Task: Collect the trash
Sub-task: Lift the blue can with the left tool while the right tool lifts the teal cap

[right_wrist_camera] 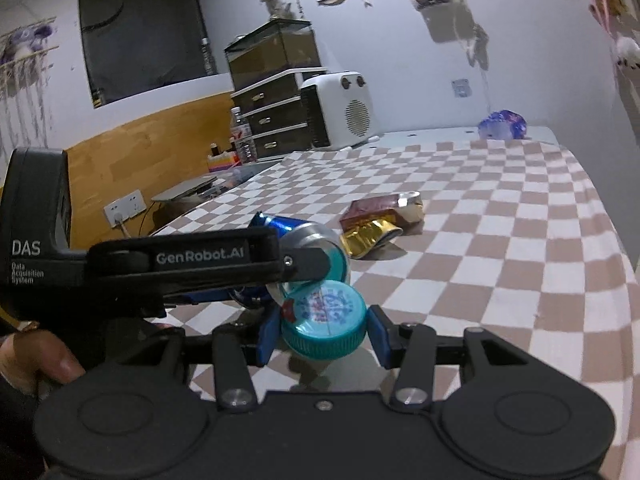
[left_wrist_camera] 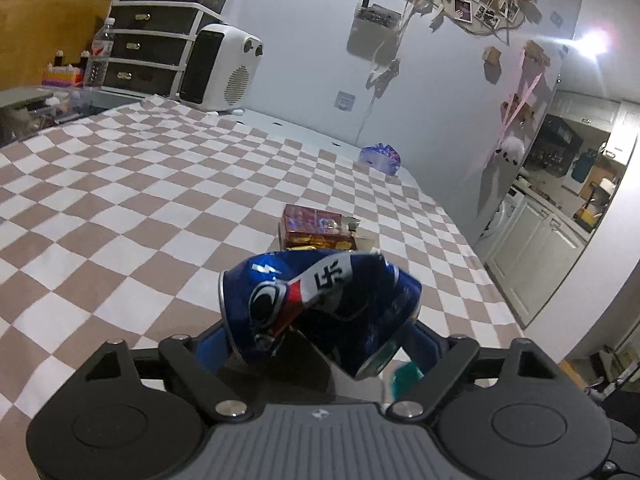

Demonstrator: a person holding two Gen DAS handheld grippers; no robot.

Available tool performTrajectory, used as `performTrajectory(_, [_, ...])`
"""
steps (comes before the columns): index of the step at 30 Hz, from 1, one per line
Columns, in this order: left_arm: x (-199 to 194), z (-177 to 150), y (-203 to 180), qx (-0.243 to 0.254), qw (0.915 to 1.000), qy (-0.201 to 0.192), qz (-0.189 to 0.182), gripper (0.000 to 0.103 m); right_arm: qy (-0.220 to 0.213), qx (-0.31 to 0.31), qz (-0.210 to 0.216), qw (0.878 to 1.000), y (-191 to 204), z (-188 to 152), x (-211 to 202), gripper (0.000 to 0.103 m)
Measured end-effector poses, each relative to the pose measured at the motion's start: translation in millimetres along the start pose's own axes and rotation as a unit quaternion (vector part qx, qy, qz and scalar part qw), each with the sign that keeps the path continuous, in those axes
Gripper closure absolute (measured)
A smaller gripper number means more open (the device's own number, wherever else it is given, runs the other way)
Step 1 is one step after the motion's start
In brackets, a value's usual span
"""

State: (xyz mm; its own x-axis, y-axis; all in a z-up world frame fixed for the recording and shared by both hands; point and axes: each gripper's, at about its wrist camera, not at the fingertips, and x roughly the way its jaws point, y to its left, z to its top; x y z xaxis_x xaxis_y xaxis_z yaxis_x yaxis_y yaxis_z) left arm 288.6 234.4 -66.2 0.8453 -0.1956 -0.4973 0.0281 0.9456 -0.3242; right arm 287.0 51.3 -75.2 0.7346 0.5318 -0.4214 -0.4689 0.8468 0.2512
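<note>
A crushed blue drink can (left_wrist_camera: 320, 304) lies across my left gripper (left_wrist_camera: 316, 332), and the blue pads touch both of its ends, so the gripper is shut on it just above the checked tablecloth (left_wrist_camera: 120, 200). The right wrist view shows that left gripper (right_wrist_camera: 304, 258) from the side, with the can's (right_wrist_camera: 316, 240) silver end at its fingertip. My right gripper (right_wrist_camera: 320, 332) is shut on a small round teal-lidded pot (right_wrist_camera: 324, 320), close beside and below the can. A maroon and gold foil wrapper (left_wrist_camera: 316, 230) (right_wrist_camera: 378, 218) lies on the cloth beyond both grippers.
A purple-blue plastic bag (right_wrist_camera: 502, 124) sits at the table's far edge. A white heater (right_wrist_camera: 340, 108), a dark drawer unit (right_wrist_camera: 272, 120) and a water bottle (right_wrist_camera: 242, 136) stand at the back left. A hand (right_wrist_camera: 32, 356) holds the left tool. The table edge (left_wrist_camera: 480, 264) drops off on the right.
</note>
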Motion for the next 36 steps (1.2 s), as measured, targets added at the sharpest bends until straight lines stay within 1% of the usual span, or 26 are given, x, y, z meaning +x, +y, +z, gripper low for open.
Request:
performTrajectory(1, [0, 0, -1, 0.002, 1.0, 0.0, 0.002, 0.021, 0.0, 0.004, -0.004, 1.0, -1, -1, -1, 0.055])
performTrajectory(6, [0, -2, -7, 0.02, 0.9997, 0.0, 0.017, 0.023, -0.001, 0.029, -0.024, 0.999, -7, -6, -8, 0.055])
performTrajectory(10, [-6, -8, -13, 0.033, 0.999, -0.002, 0.032, 0.027, 0.004, 0.026, -0.045, 0.999, -6, -10, -15, 0.055])
performTrajectory(16, [-26, -25, -23, 0.035, 0.9983, 0.004, 0.046, 0.029, 0.014, 0.024, -0.064, 0.998, -7, -17, -32, 0.055])
performTrajectory(22, [-51, -43, -32, 0.025, 0.9983, 0.0, 0.052, 0.029, 0.022, 0.022, -0.076, 0.997, -10, -27, -55, 0.055])
performTrajectory(29, [-84, -55, -42, 0.017, 0.998, -0.018, 0.058, 0.029, 0.016, 0.022, -0.077, 0.997, -12, -32, -83, 0.055])
performTrajectory(36, [-113, -65, -59, 0.02, 0.9961, -0.029, 0.081, 0.029, 0.009, 0.016, -0.073, 0.997, -10, -34, -110, 0.055])
